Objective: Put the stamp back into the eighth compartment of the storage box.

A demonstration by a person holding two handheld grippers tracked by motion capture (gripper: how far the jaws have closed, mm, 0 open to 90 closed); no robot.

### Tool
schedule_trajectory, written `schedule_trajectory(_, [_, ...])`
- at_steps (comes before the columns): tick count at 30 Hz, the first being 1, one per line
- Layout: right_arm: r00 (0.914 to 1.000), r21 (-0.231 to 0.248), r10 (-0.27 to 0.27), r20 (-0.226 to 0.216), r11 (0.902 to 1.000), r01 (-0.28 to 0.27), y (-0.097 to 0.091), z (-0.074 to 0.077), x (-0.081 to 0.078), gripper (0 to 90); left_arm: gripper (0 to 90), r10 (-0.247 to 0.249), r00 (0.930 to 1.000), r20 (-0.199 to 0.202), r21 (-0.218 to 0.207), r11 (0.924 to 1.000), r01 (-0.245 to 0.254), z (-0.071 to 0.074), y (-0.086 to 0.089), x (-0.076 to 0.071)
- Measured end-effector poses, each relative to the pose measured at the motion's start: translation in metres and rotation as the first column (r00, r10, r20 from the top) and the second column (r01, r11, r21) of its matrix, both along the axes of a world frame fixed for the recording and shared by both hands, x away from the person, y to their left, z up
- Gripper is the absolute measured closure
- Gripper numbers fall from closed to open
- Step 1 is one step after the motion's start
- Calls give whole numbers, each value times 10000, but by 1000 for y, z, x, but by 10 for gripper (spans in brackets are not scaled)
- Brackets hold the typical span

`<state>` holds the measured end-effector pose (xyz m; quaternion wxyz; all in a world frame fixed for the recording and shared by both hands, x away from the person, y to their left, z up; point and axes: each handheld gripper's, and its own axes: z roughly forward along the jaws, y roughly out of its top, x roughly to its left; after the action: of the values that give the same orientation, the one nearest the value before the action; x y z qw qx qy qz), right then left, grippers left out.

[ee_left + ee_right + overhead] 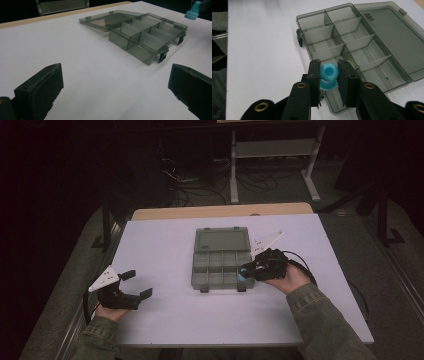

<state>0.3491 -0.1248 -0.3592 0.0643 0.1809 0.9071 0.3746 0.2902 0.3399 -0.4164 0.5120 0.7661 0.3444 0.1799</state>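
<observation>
A smoky grey plastic organiser box (220, 265) lies open in the middle of the white table, its lid (221, 240) folded flat on the far side. Its compartments (342, 42) look bare. My right gripper (246, 271) is at the box's near right corner, shut on a small blue spool (329, 75) that hangs over the box's near edge. The spool (193, 12) also shows at the top right of the left gripper view. My left gripper (137, 285) rests near the table's left front, jaws wide apart and nothing between them, facing the box (147, 35).
White table top (165, 320) with a wooden strip (220, 211) along its far edge. Beyond it stand a white metal frame (272, 155) and loose cables (200, 185) on the dark floor. A cable (305, 267) loops behind my right hand.
</observation>
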Motion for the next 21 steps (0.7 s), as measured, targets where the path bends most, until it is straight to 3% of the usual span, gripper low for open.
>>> schedule_trajectory(12, [9995, 28, -309, -21, 9995, 309, -6, -5, 10, 712, 0, 43, 10000, -4, -27, 10000, -43, 0, 0, 0])
schedule_trajectory(21, [9986, -232, -521, -125, 9984, 518, -7, -12, 19, 712, 0, 60, 10000, -3, -73, 10000, -60, 0, 0, 0])
